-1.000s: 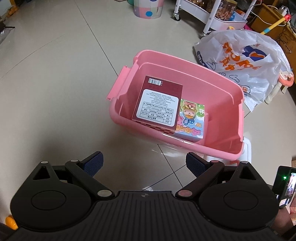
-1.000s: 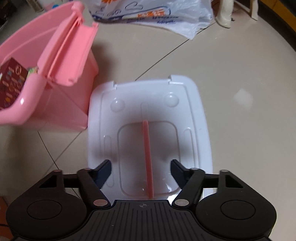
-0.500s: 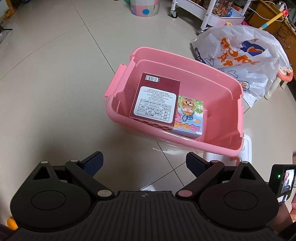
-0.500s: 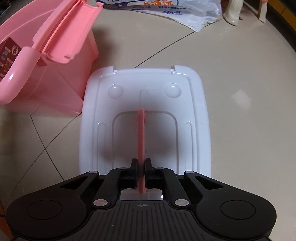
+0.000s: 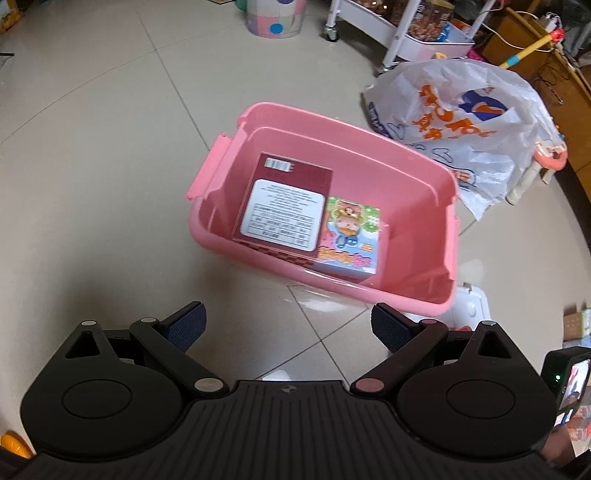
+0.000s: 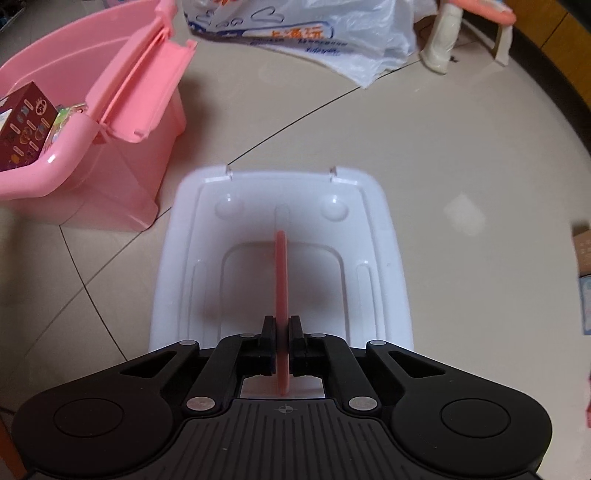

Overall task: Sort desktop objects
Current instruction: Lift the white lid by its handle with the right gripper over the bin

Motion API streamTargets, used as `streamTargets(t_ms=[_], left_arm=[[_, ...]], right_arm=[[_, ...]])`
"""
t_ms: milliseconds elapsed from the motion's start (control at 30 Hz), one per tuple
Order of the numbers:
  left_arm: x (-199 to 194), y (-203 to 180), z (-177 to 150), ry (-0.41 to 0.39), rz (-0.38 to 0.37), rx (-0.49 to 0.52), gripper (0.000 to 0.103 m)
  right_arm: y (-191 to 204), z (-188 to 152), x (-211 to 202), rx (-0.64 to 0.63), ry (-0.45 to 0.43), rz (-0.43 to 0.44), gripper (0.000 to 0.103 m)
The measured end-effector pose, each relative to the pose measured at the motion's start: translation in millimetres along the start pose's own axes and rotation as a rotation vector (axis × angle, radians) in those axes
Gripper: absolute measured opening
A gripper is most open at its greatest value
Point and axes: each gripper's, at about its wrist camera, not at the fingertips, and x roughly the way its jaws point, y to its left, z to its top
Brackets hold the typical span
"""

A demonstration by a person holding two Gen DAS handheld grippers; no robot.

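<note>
Right wrist view: your right gripper (image 6: 283,341) clamps the lid (image 6: 280,236) handle (image 6: 281,295).
Left wrist view: your left gripper (image 5: 288,326) gapes; lid mostly hidden behind bin (image 5: 417,291).

We count one pink bin (image 5: 424,266), centre of the left wrist view. Two boxes in it: one maroon box (image 5: 288,206) and one cartoon box (image 5: 351,236), side by side. One white lid (image 6: 284,206), centre of the right wrist view, with one pink handle (image 6: 281,280). One plastic bag (image 5: 461,122), upper right of the left view. One patterned round container (image 5: 275,16), top centre. One white cart (image 5: 417,40), top right. Two grippers: left gripper (image 5: 286,326), right gripper (image 6: 282,332).
</note>
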Motion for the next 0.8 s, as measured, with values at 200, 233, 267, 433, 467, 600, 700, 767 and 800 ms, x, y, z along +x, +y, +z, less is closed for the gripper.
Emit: streamTargets(t_ms=[200,233,267,433,467,600,700,767,800], left_arm=[[-7.5,0.3,-0.3,-0.006,-0.019,0.001,0.098],[-8.8,1.4,0.0,-0.008,-0.020,0.001,0.098],[-10.1,2.5,0.2,-0.009,-0.020,0.000,0.098],[-15.8,10.0,2.5,-0.026,-0.015,-0.016,0.098],[-16.6,11.5,3.0,-0.029,-0.014,-0.020,0.098],[-17.8,14.3,3.5,-0.021,-0.024,-0.016,0.098],[-20.2,15.6,3.7,-0.031,-0.019,-0.002,0.098],[-21.5,17.0,4.7,-0.042,-0.015,0.009,0.098],[-21.5,17.4,5.2,-0.044,-0.011,0.011,0.098]], right_arm=[[-18.8,-6.8,-33.3,0.016,-0.033,-0.044,0.005],[-21.1,-6.5,-39.5,0.012,-0.044,-0.048,0.005],[-23.3,-6.3,-45.7,0.009,-0.055,-0.051,0.005],[-26.2,0.7,-79.5,-0.048,-0.115,-0.062,0.005],[-26.0,2.7,-86.5,-0.063,-0.128,-0.064,0.005],[-20.0,16.1,-113.4,-0.141,-0.172,-0.070,0.005],[-13.7,29.5,-128.0,-0.197,-0.200,-0.076,0.005],[-9.9,38.5,-137.3,-0.237,-0.211,-0.080,0.005],[-5.8,42.6,-140.4,-0.260,-0.216,-0.085,0.005]])
